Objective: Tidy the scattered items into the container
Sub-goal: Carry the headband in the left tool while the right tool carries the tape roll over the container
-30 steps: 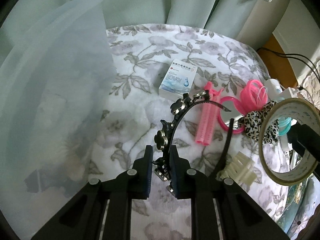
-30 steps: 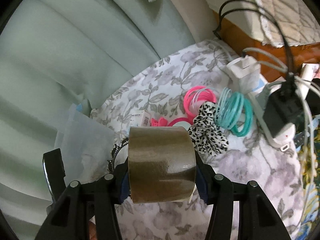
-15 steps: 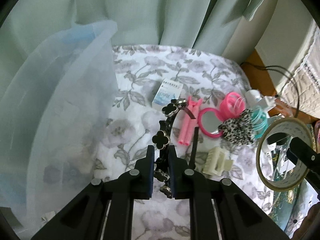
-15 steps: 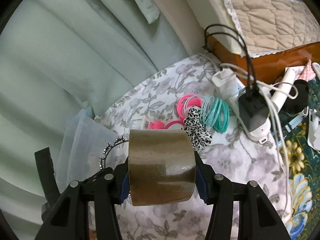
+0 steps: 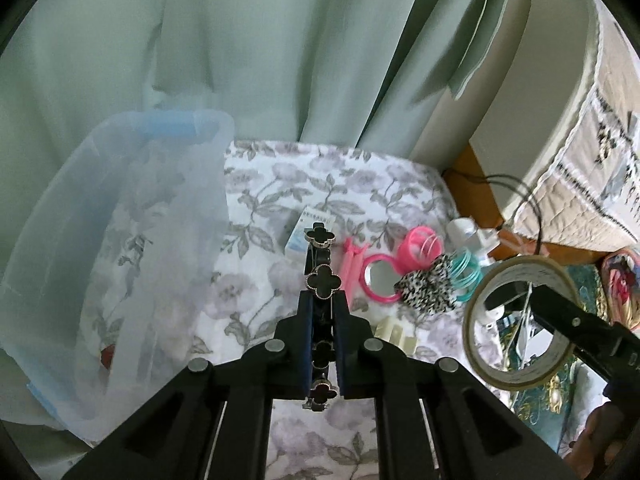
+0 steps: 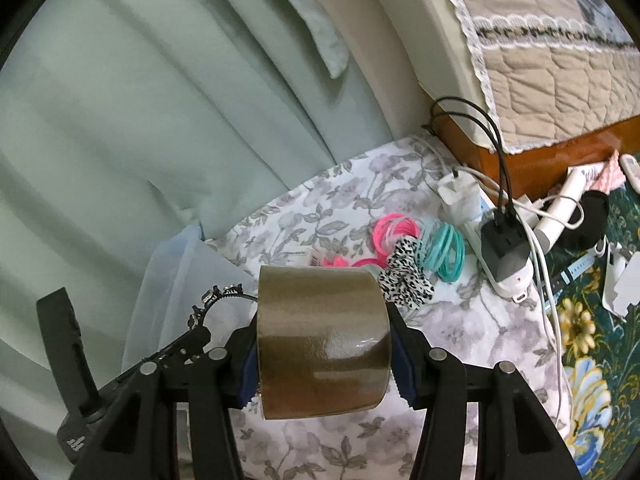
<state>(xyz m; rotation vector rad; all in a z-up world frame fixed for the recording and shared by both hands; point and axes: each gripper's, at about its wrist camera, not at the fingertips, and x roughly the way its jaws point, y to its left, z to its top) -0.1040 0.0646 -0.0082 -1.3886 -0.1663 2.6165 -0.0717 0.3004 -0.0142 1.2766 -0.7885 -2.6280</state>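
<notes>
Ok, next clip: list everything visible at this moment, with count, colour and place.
headband: 1, black clover charms, in left gripper
tape roll: 1, brown, in right gripper
container: 1, clear with blue rim, left on floral cloth
small box: 1, white-blue, mid cloth
hair rollers: pink, beside box
mirror: 1, pink
scrunchie: 1, leopard
coil bands: pink and teal
hair claw: 1, cream
charger: 1, black
left gripper: shut
right gripper: shut

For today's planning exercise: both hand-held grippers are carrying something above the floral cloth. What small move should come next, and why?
Probably swing the left hand-held gripper left over the clear bin and then let go. It is shut on the black clover headband, which is clear of the cloth, and the bin stands open beside it. The right hand-held gripper holds the tape roll and can follow.
</notes>
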